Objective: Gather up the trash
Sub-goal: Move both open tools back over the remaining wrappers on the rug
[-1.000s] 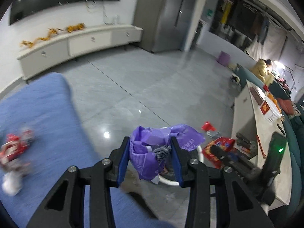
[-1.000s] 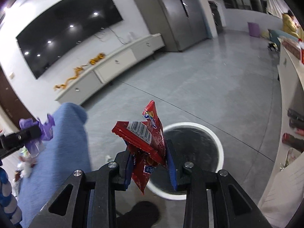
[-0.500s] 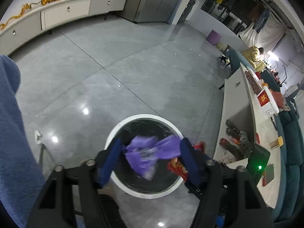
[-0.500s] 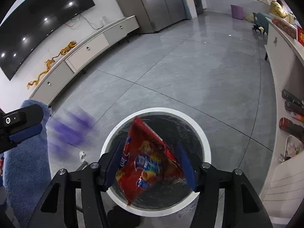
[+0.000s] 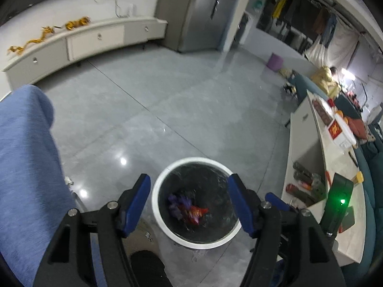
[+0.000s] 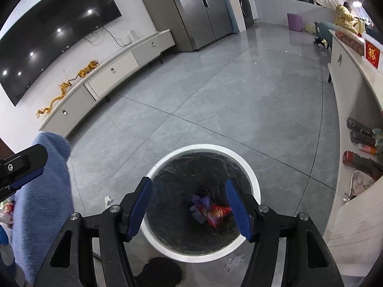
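A round trash bin with a white rim [image 5: 196, 160] [image 6: 203, 147] and a black liner stands on the grey floor right under both grippers. At its bottom lie a crumpled purple wrapper [image 5: 177, 202] [image 6: 199, 203] and a red snack wrapper [image 5: 196, 212] [image 6: 219, 212], both blurred. My left gripper [image 5: 189, 179] hangs open over the bin with nothing between its blue pads. My right gripper [image 6: 188, 182] is over the bin too; its jaws are opening and nothing is between them. Part of the left gripper [image 6: 21, 165] shows at the left edge of the right wrist view.
A blue cushioned seat [image 5: 24, 155] [image 6: 43, 191] rises to the left of the bin. A long white table [image 5: 308, 131] with bottles and boxes runs along the right. A small white scrap [image 6: 108, 199] lies on the floor. A dark rounded shape [image 5: 146, 267] sits below the grippers.
Both grippers moved over the bin and opened. The purple wrapper left the left gripper and the red wrapper left the right one; both now lie in the bin.
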The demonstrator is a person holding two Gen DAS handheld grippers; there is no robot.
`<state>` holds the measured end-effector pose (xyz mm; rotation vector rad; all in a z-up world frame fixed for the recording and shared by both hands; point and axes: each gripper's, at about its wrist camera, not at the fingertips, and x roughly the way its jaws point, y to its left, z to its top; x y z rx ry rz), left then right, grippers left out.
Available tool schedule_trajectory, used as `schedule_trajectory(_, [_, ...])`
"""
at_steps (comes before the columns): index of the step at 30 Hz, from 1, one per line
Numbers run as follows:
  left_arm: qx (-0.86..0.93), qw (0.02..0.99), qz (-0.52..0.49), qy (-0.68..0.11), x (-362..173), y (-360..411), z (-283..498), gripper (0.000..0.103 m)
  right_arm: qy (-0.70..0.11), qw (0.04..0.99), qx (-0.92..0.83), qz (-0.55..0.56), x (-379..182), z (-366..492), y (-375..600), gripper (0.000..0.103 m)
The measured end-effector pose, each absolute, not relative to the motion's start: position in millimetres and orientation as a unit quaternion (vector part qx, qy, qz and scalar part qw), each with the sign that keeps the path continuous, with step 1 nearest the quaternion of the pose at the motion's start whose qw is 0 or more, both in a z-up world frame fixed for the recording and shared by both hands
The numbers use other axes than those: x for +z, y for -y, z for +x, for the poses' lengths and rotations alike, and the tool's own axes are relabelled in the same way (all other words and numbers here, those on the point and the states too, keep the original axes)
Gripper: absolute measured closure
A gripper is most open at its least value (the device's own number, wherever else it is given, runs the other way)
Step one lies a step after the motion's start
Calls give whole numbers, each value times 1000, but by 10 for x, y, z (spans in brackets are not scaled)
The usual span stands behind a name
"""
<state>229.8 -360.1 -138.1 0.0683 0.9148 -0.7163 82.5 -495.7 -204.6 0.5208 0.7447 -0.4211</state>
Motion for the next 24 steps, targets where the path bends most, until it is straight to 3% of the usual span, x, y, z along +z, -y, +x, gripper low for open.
schedule_trajectory(11, [-264,908,21,-324,-594,2625,1796,38,-299,913,-174,215,-1218,581,4375,38])
schedule_trajectory(15, [-226,929,16,-292,-370,2219,1615,31,-283,928,-153,187,-947,546,4060,37])
schedule_trajectory(24, [-179,955,-5,-236,16,1481,1183,29,-248,955,-97,131,-484,442,3307,34])
